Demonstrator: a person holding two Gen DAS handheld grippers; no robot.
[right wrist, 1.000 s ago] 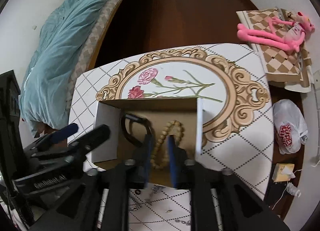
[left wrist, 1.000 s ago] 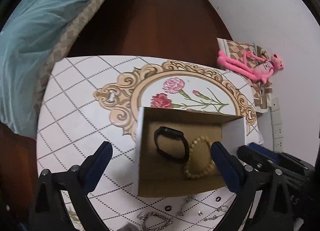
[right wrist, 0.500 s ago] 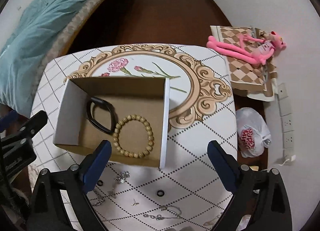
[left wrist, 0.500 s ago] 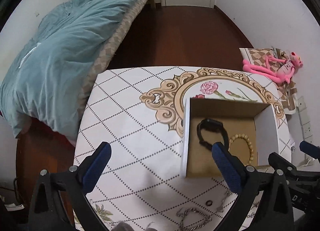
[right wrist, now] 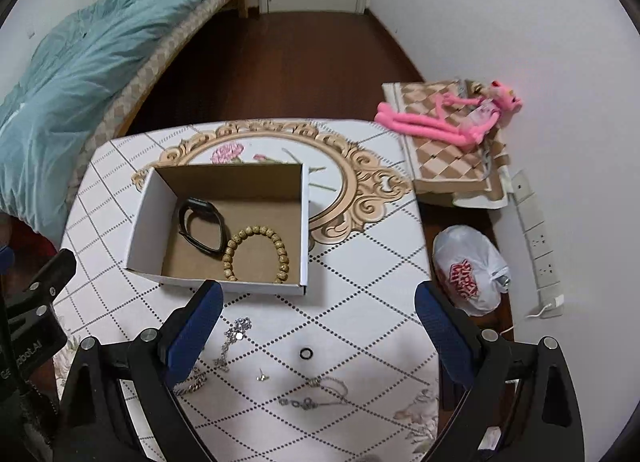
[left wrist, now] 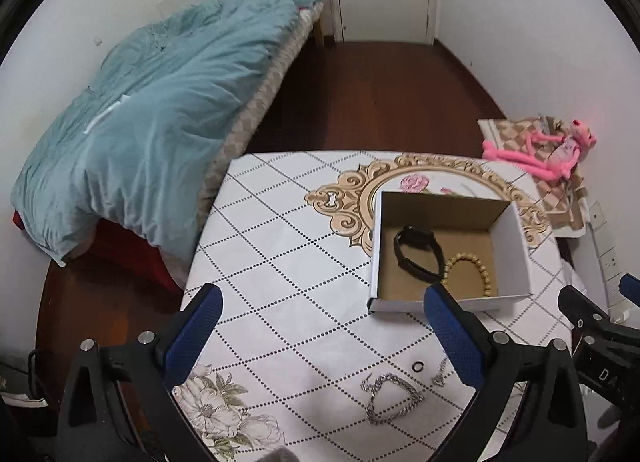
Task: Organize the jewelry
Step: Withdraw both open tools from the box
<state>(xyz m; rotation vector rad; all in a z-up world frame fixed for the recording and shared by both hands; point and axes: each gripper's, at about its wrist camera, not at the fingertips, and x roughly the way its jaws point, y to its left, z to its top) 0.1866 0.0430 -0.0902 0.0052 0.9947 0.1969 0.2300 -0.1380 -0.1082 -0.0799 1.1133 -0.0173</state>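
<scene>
Right wrist view: your right gripper point(right wrist: 318, 326) now stands wide apart with nothing between its fingers, where a second ago they were nearly together over the bead bracelet point(right wrist: 256, 252). That bracelet lies in the box point(right wrist: 226, 286) touching the black band point(right wrist: 202, 228). You have pulled back and up, so the loose ring point(right wrist: 305, 353), stud point(right wrist: 262, 375) and chains point(right wrist: 234, 338) on the tabletop point(right wrist: 360, 282) show below the box. Your left gripper point(left wrist: 320, 336) is also spread wide and empty, now farther from the box, with the silver chain bracelet point(left wrist: 390, 398) in front of it.
</scene>
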